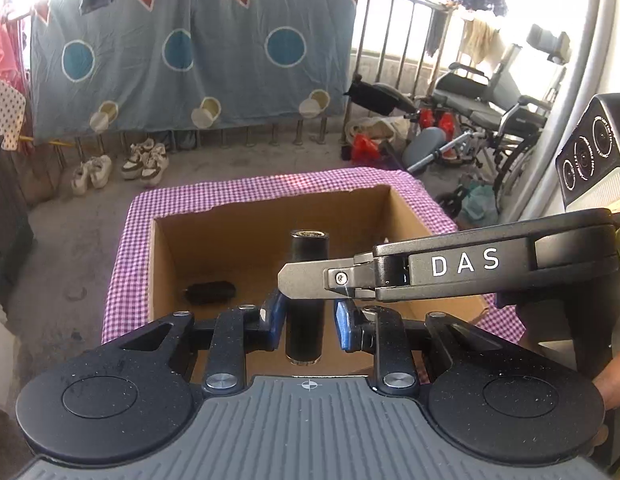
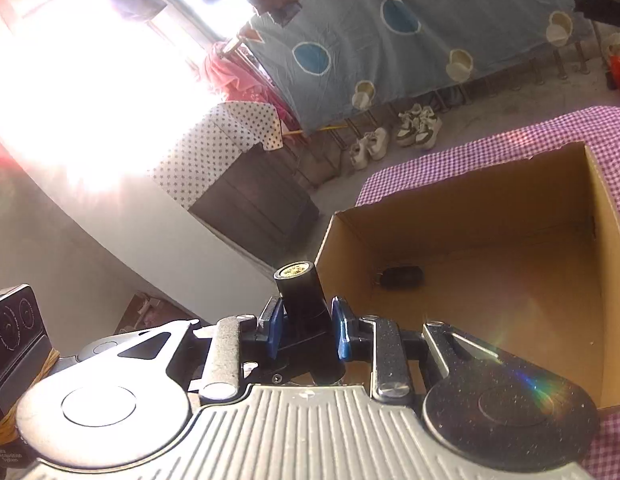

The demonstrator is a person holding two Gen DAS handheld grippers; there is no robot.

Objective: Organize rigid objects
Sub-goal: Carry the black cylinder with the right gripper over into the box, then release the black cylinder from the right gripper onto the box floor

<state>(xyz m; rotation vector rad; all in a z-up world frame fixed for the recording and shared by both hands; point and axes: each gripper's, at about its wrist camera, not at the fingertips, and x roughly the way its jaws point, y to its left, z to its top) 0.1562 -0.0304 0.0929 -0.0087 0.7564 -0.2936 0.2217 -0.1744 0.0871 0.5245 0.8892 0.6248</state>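
Note:
A black cylinder (image 1: 306, 300) with a brass end stands between the blue pads of my left gripper (image 1: 308, 316), above the open cardboard box (image 1: 405, 216). The pads stand slightly off its sides. My right gripper (image 2: 308, 330) is shut on the same black cylinder (image 2: 304, 304); its finger (image 1: 310, 280) crosses in front of the cylinder in the left wrist view. A small dark object (image 1: 210, 291) lies on the box floor at the left; it also shows in the right wrist view (image 2: 401, 277).
The box (image 2: 489, 208) sits on a table with a purple checked cloth (image 1: 270, 186). Beyond are a concrete floor, shoes (image 1: 146, 162), a blue hanging sheet (image 1: 190, 48), a railing and a wheelchair (image 1: 489, 112). A grey cabinet (image 2: 254, 196) stands left.

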